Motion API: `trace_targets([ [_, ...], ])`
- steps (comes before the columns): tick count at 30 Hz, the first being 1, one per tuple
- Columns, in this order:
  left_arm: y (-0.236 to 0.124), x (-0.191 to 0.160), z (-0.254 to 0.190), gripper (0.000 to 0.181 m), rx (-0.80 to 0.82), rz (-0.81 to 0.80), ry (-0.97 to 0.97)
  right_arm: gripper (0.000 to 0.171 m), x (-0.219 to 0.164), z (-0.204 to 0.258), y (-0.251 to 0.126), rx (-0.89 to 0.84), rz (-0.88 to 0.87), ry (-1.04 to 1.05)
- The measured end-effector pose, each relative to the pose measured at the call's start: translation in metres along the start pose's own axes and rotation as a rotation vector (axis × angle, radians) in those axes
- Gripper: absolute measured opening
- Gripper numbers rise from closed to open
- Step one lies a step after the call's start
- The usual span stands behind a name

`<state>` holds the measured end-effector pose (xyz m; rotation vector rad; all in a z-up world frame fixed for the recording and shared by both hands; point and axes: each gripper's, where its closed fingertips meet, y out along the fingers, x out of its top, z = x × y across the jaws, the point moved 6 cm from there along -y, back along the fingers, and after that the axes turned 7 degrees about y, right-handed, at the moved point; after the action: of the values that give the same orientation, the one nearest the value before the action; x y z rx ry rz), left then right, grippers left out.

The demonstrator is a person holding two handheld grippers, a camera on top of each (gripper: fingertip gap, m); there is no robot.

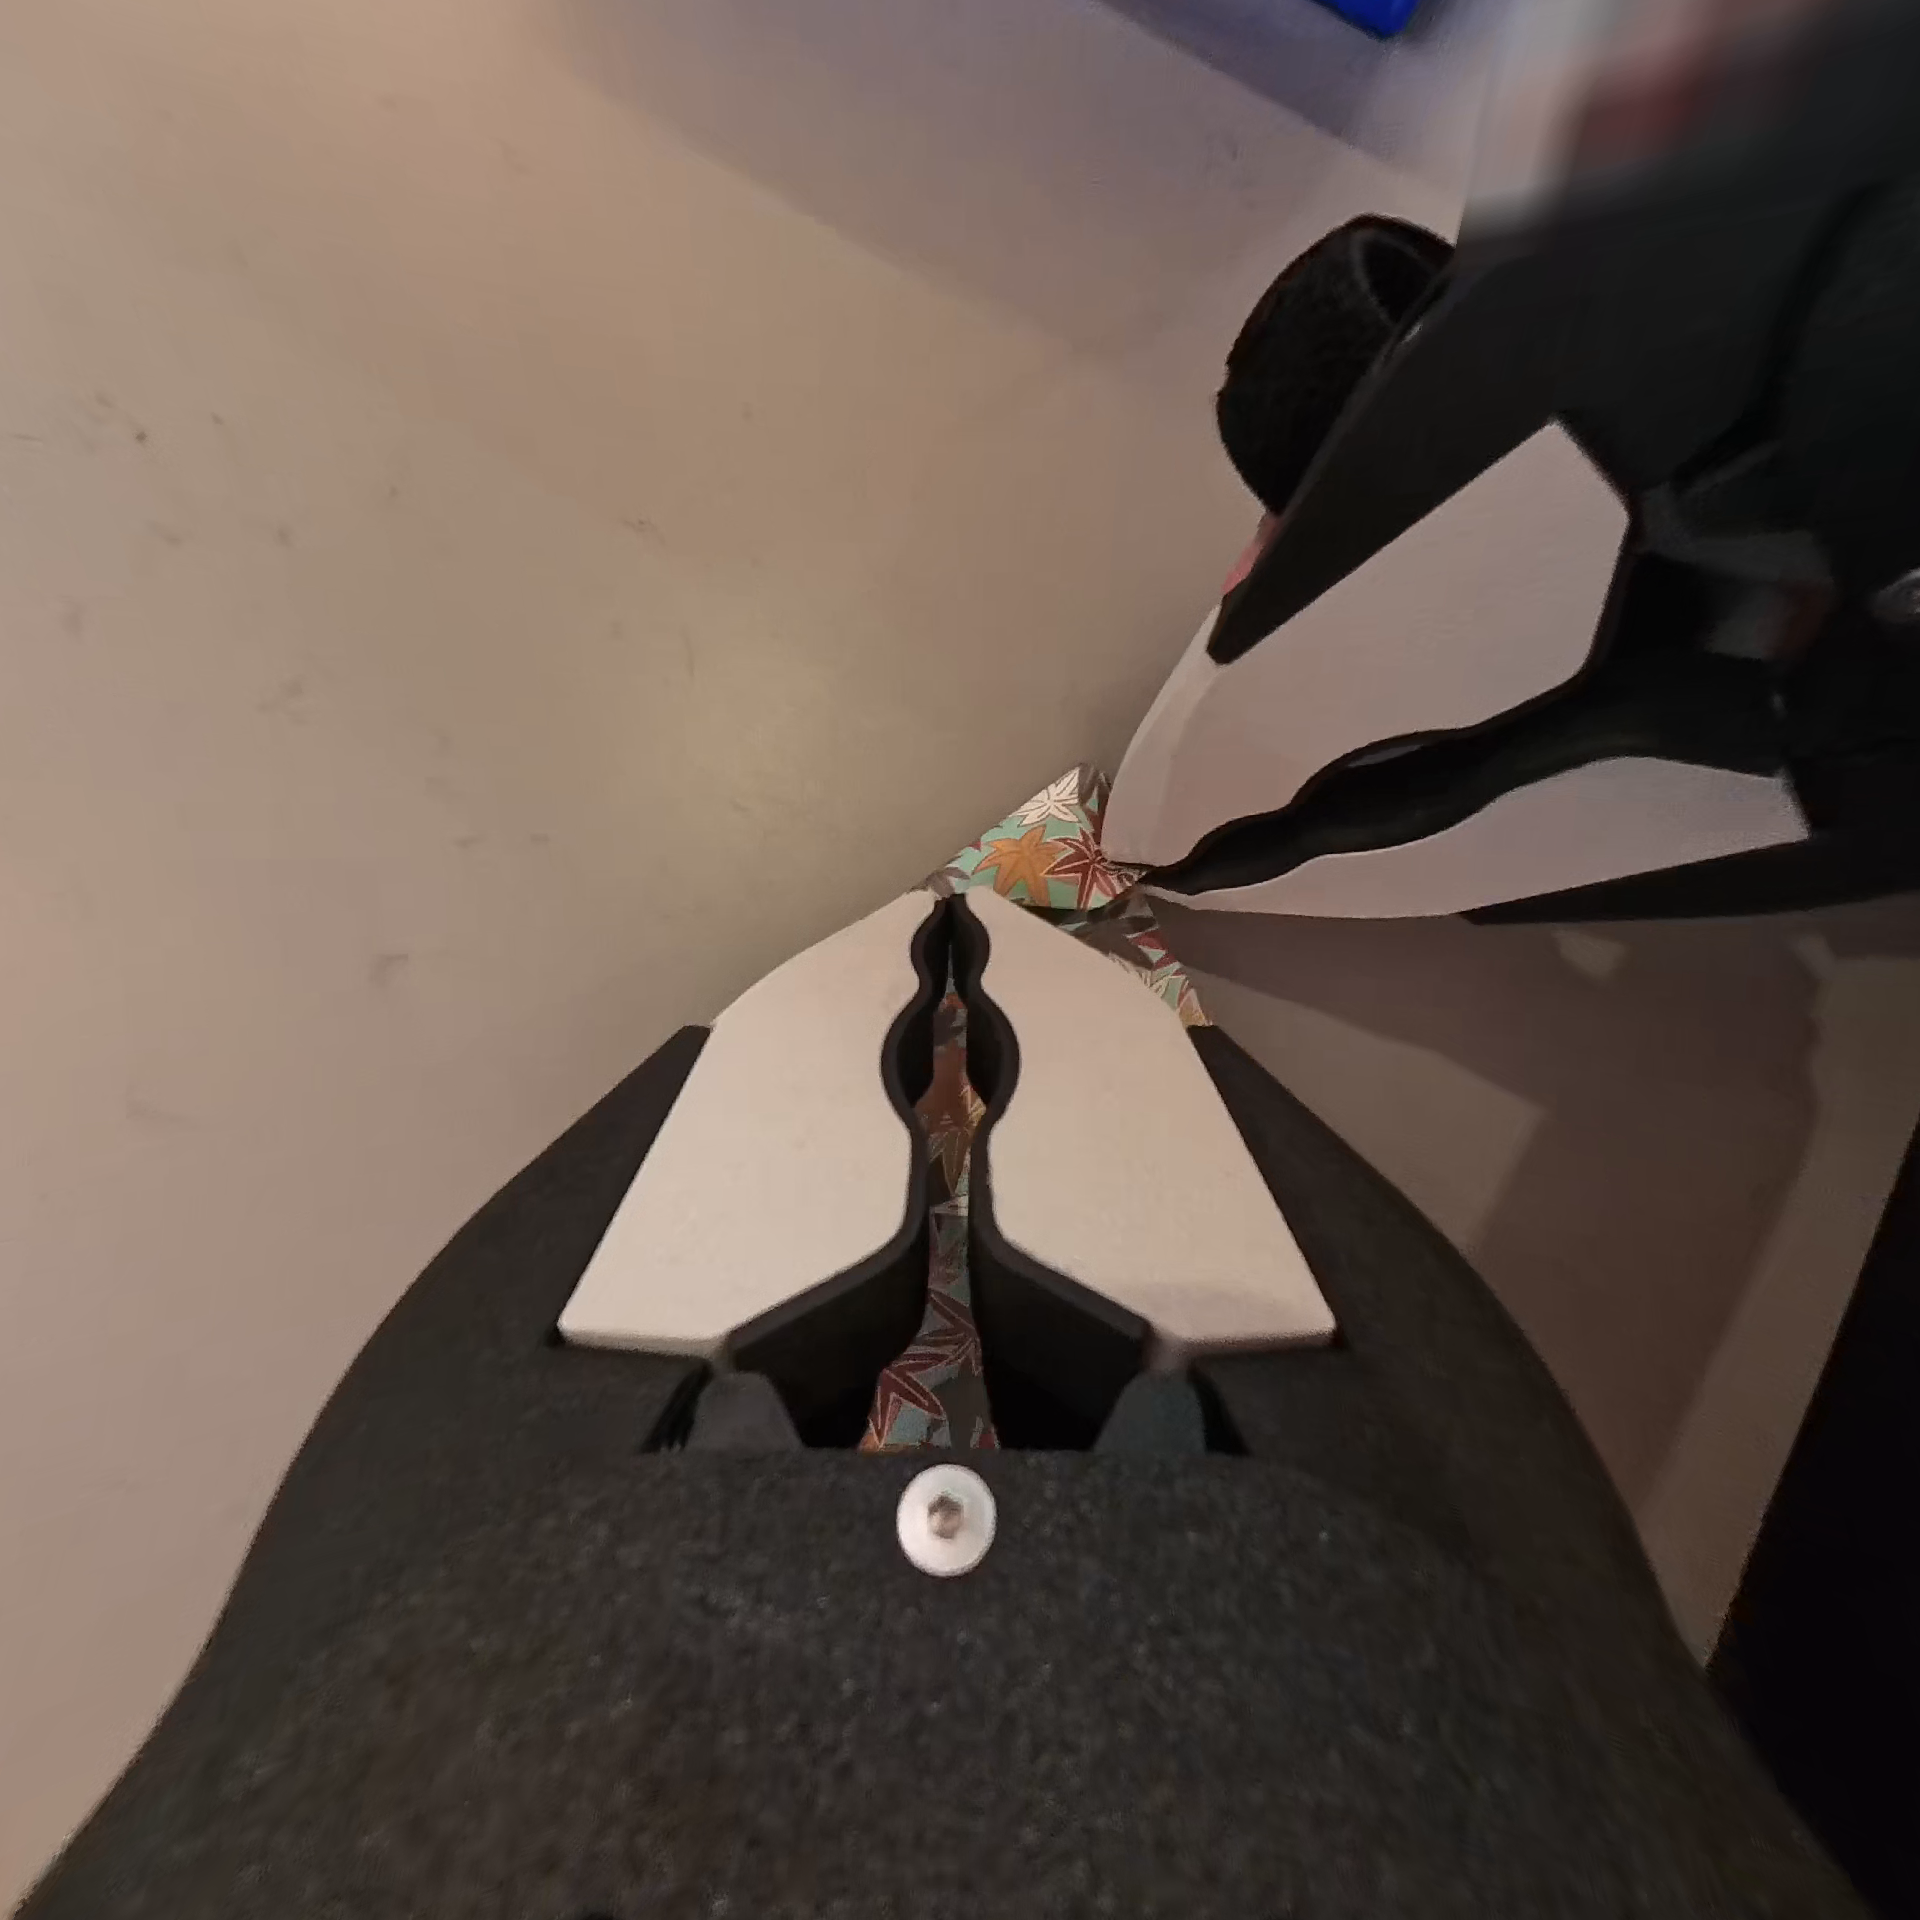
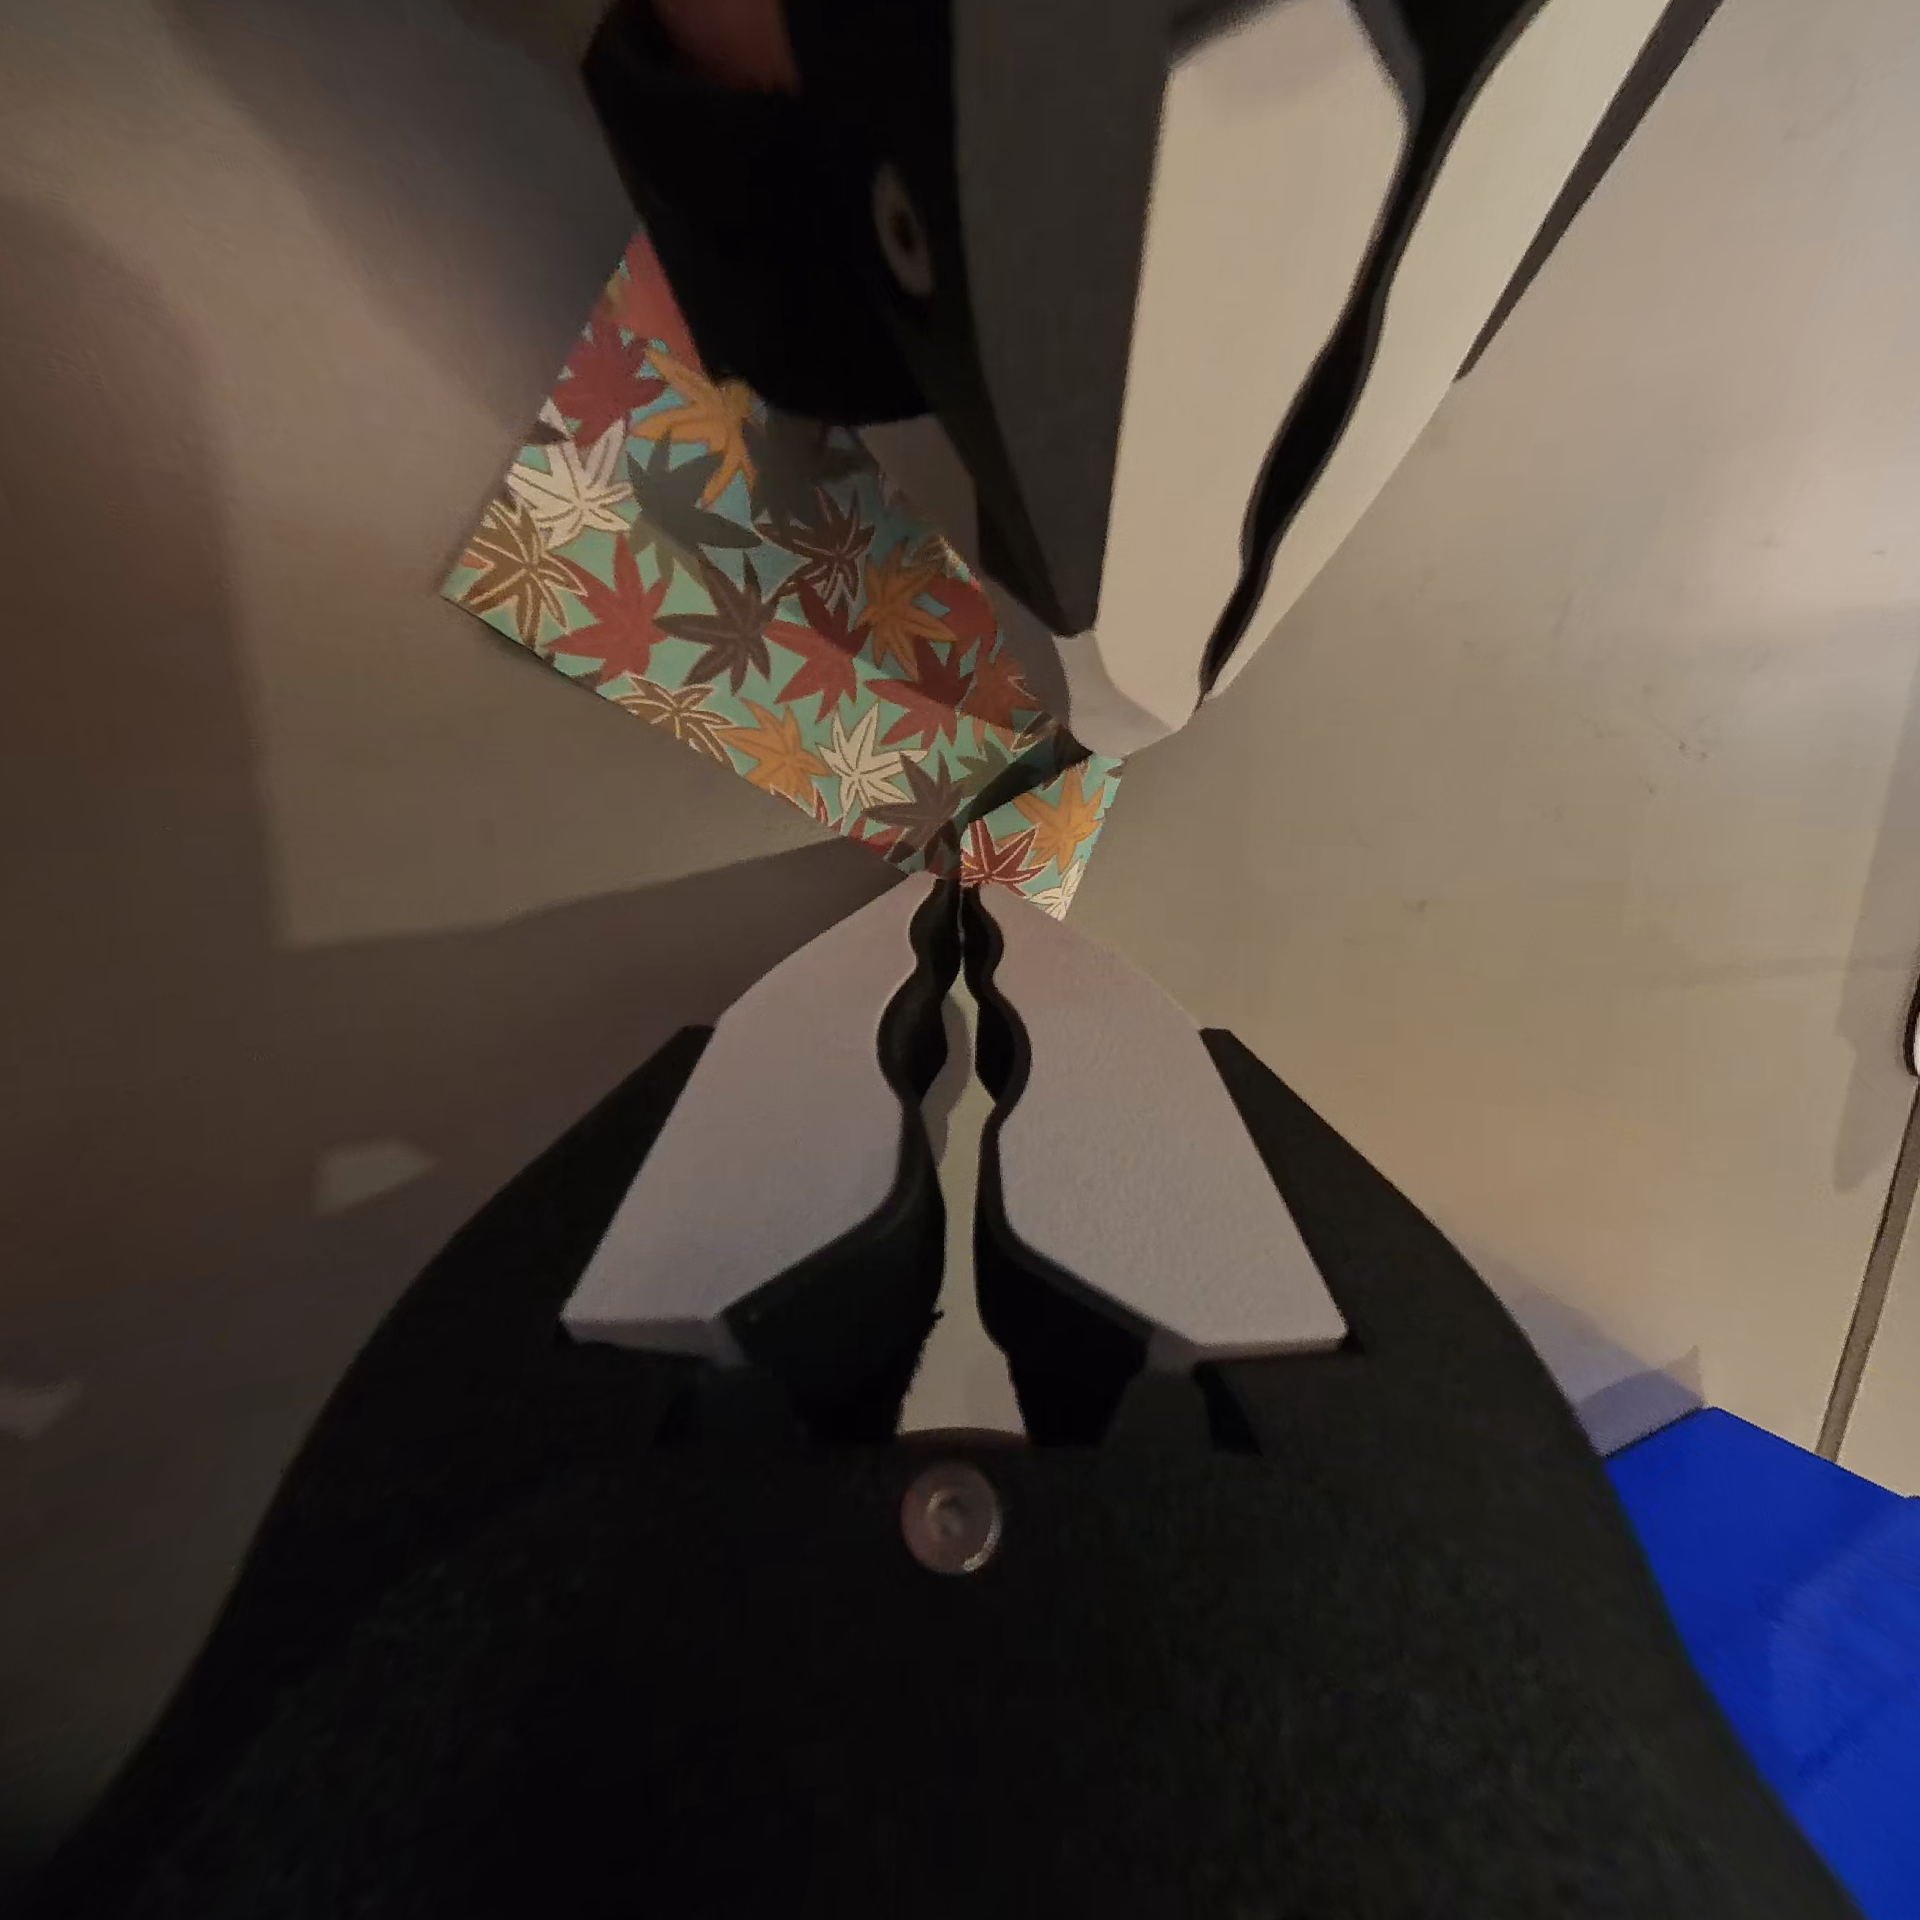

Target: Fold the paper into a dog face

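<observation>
The paper (image 2: 727,623) is teal with red, orange, white and brown maple leaves. It is folded and held just above the beige table (image 2: 1558,727). My left gripper (image 1: 951,914) is shut on the paper, which shows between its fingers and beyond the tips (image 1: 1039,847). My right gripper (image 2: 956,894) is shut on a folded corner of the paper (image 2: 1049,831). The two grippers' tips nearly meet. The right gripper comes in from the right in the left wrist view (image 1: 1153,878). The left gripper comes down from the top in the right wrist view (image 2: 1143,717).
A blue object (image 2: 1766,1610) lies at the lower right of the right wrist view, and also at the top edge of the left wrist view (image 1: 1371,16). A dark edge (image 1: 1829,1455) borders the table (image 1: 416,520). A black strap roll (image 1: 1320,353) sits behind the right gripper. Only a small space, under 4 cm, lies between the two pairs of fingers.
</observation>
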<state>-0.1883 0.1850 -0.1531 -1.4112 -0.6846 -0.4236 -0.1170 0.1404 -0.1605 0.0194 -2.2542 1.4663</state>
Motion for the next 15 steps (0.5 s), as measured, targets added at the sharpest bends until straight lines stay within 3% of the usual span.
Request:
trace_targets([
  [1, -0.001, 0.001, 0.000, 0.000, 0.003, -0.009, -0.001, 0.000, 0.000, 0.000, 0.000, 0.000, 0.002, 0.001],
  [15, 0.010, -0.005, 0.002, 0.000, 0.007, 0.029, -0.020, 0.000, 0.000, 0.000, 0.000, -0.007, -0.005, 0.017],
])
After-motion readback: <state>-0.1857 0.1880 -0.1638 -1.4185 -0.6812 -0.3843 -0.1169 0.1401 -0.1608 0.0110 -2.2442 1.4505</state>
